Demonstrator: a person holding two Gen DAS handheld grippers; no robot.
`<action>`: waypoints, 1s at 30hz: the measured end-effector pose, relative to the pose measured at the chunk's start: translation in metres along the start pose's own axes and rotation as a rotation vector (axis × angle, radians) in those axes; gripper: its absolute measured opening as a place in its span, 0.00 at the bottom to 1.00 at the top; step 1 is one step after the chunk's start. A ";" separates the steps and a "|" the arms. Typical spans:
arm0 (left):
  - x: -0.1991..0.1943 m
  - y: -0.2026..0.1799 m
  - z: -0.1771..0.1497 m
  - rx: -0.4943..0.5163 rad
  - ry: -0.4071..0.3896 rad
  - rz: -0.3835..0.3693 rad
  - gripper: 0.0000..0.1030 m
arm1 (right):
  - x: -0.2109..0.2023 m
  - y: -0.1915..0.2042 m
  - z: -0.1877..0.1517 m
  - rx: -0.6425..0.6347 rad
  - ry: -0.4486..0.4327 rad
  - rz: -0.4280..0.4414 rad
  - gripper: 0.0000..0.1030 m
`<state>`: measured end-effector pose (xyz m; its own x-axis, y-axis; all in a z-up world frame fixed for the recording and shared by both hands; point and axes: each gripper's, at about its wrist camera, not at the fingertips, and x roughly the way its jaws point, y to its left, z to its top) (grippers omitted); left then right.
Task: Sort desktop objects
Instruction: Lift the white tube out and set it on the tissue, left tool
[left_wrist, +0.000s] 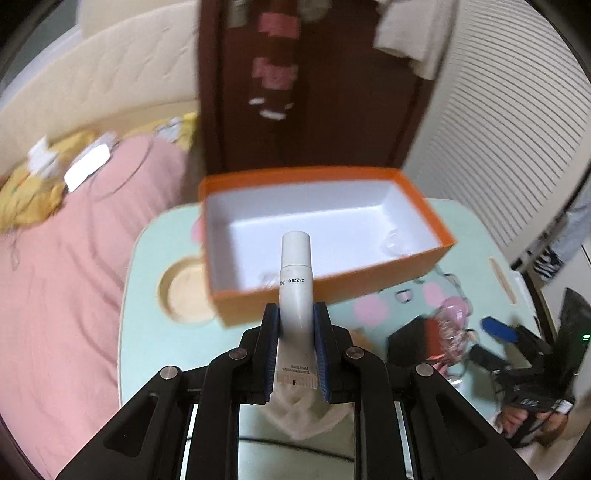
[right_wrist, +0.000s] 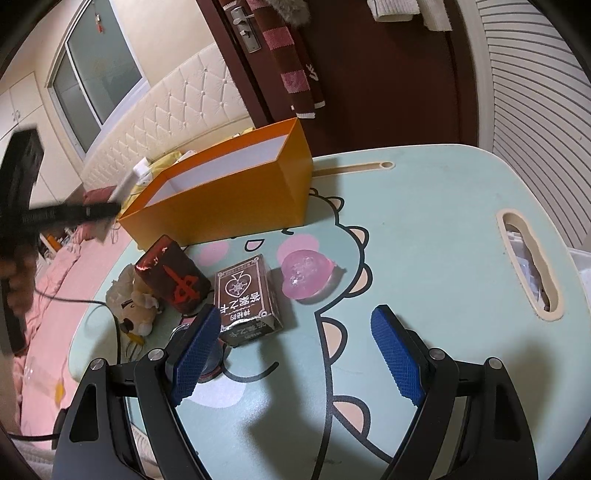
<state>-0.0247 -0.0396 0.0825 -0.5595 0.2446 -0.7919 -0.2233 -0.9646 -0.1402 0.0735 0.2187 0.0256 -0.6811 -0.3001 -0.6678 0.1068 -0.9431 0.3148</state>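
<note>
Gripping white tube (left_wrist: 295, 280) in left tool (left_wrist: 295, 314) | tube base hidden | bed blurred

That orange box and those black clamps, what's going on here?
A person is tidying a small table with two hand-held grippers. The left gripper pinches a white tube in front of the open orange box. The right gripper hangs open, empty, near a card box and a pink jelly cup.

Pink bed (left_wrist: 74, 258), tufted cream headboard (right_wrist: 177, 110), dark door (right_wrist: 369, 74).
</note>
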 end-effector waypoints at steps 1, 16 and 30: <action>0.002 0.004 -0.006 -0.021 0.005 0.002 0.16 | 0.000 0.000 0.000 0.000 0.001 0.000 0.81; 0.012 0.010 -0.044 -0.107 -0.068 0.034 0.50 | 0.002 0.003 -0.001 -0.007 0.003 -0.003 0.81; 0.016 0.004 -0.072 -0.085 -0.251 0.144 0.87 | 0.001 0.011 0.013 -0.023 0.008 0.006 0.81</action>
<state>0.0227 -0.0469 0.0271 -0.7627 0.1108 -0.6372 -0.0654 -0.9934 -0.0946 0.0649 0.2103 0.0374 -0.6748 -0.3066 -0.6713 0.1273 -0.9444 0.3033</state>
